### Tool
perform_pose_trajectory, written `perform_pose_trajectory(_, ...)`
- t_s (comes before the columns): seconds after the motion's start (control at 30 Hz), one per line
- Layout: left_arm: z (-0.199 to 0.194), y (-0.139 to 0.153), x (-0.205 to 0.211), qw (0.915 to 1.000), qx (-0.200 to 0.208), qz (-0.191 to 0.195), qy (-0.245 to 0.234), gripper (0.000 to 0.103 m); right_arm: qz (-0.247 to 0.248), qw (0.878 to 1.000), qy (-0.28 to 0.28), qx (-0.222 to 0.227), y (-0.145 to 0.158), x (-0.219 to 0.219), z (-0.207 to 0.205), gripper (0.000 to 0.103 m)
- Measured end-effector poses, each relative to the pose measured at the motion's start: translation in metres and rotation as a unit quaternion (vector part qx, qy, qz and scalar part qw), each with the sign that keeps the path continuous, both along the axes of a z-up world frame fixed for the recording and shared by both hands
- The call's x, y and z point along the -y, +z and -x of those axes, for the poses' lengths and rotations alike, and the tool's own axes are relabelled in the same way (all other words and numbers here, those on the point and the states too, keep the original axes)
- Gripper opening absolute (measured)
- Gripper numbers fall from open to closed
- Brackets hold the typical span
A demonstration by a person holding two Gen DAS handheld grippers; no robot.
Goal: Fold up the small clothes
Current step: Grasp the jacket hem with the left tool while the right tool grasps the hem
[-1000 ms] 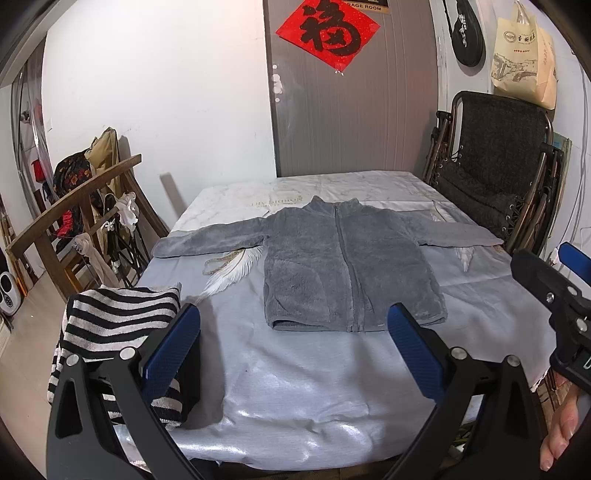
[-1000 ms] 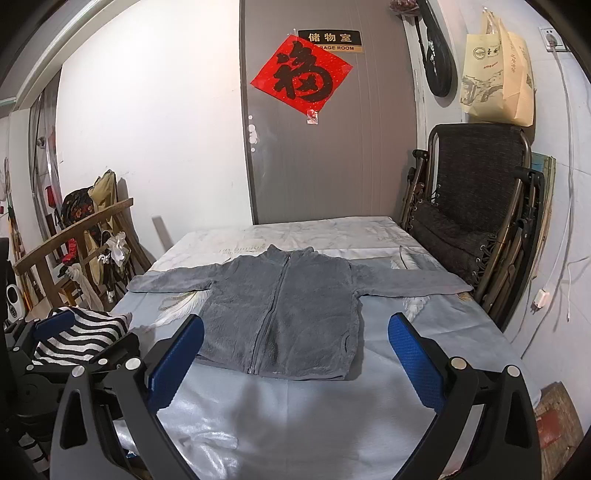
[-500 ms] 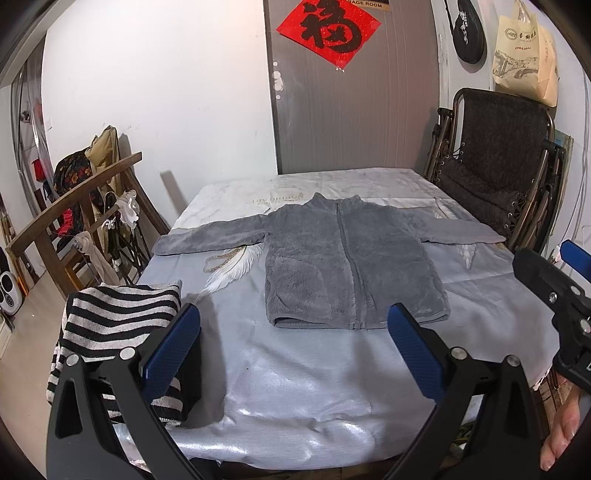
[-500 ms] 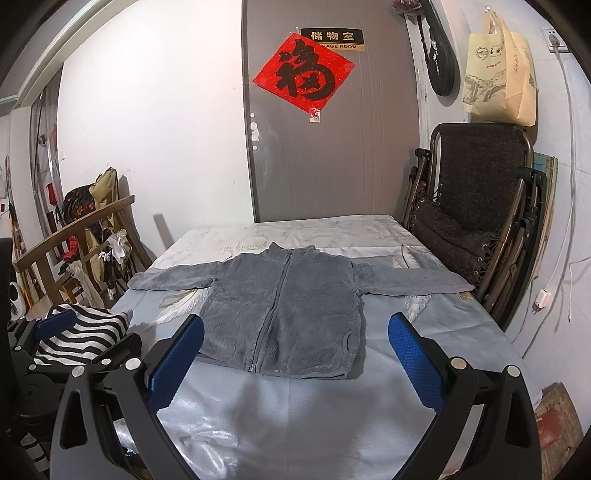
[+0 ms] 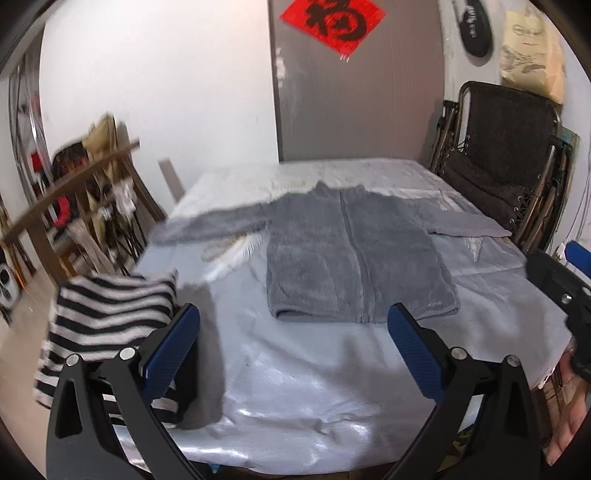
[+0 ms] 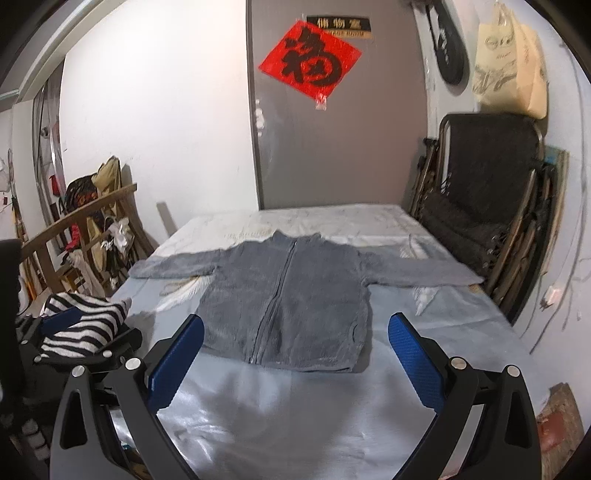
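White walls on the left, and a grey door dead centre at the back with a red diamond-shaped paper stuck on it and a small dark sign above. To the right, a folded dark recliner chair leans against the wall, a cream tote bag hanging over it beside a black oval case. On the left, a curved wooden rail piled with clothes and bags. Front and centre, a table under a pale, shiny sheet, catching the light.
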State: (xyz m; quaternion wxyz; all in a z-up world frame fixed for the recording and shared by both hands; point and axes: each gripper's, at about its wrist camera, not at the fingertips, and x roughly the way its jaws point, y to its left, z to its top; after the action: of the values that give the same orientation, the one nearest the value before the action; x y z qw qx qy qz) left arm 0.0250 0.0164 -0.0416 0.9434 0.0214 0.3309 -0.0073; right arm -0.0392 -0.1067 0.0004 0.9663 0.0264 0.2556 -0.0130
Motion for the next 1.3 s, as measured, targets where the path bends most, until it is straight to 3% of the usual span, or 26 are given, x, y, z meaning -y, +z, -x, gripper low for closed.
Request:
perform_pose_trajectory(0.2,-0.06,-0.06,-0.036,0.9923,-0.107,0.061,0.01,0.099,-0.072,0.995,-0.004,-0.067,-0.054,0.042,-0.046,0.1)
perform_pose_trajectory(0.37,-0.096,-0.091,-0.049,0.9883,-0.139,0.057,0.028,0.099,-0.106,0.988,-0.029,-0.11,-0.1,0.071,-0.075,0.1)
perform_pose_trajectory(0.47,-0.123,-0.106,-0.052,0.9848,-0.158,0.067,0.027,0.099,-0.116,0.983,-0.035,-0.135,-0.121,0.083,-0.097,0.09)
perform_pose_trajectory(0.53,-0.144,-0.116,-0.049,0.9821,-0.174,0.068,0.026,0.099,-0.12,0.98,-0.04,-0.155,-0.135,0.089,-0.113,0.075)
perform_pose_trajectory(0.6,-0.159,-0.123,-0.043,0.981,-0.182,0.062,0.021,0.099,-0.134,0.974,-0.038,-0.176,-0.149,0.094,-0.129,0.067)
perform_pose_trajectory(0.67,-0.177,-0.132,-0.033,0.9808,-0.189,0.045,0.018,0.099,-0.151,0.969,-0.038,-0.193,-0.16,0.099,-0.142,0.065)
perform_pose_trajectory(0.77,-0.191,-0.142,-0.026,0.9781,-0.202,0.044,0.018,0.098,-0.165,0.963,-0.038,-0.208,-0.17,0.102,-0.153,0.053)
perform_pose_trajectory(0.8,-0.196,-0.147,-0.025,0.976,-0.211,0.053,0.018,0.095,-0.169,0.962,-0.035,-0.21,-0.172,0.102,-0.155,0.046)
perform_pose_trajectory(0.87,-0.202,-0.157,-0.026,0.9721,-0.226,0.059,0.023,0.079,-0.174,0.961,-0.031,-0.213,-0.175,0.102,-0.158,0.03)
perform_pose_trajectory(0.9,-0.204,-0.161,-0.028,0.9697,-0.234,0.065,0.022,0.069,-0.178,0.96,-0.03,-0.214,-0.177,0.102,-0.159,0.026)
perform_pose_trajectory(1.0,-0.203,-0.159,-0.029,0.9717,-0.223,0.078,0.013,0.056,-0.192,0.958,-0.03,-0.209,-0.178,0.105,-0.158,0.019)
perform_pose_trajectory(1.17,-0.2,-0.159,-0.042,0.9684,-0.22,0.116,0.022,0.04,-0.194,0.959,-0.029,-0.205,-0.176,0.108,-0.157,0.017)
perform_pose_trajectory(1.23,-0.197,-0.158,-0.045,0.9676,-0.217,0.129,0.014,0.023,-0.188,0.96,-0.028,-0.206,-0.177,0.108,-0.157,0.016)
perform_pose_trajectory(1.3,-0.193,-0.157,-0.047,0.9687,-0.21,0.132,0.009,0.016,-0.181,0.962,-0.027,-0.205,-0.177,0.106,-0.158,0.015)
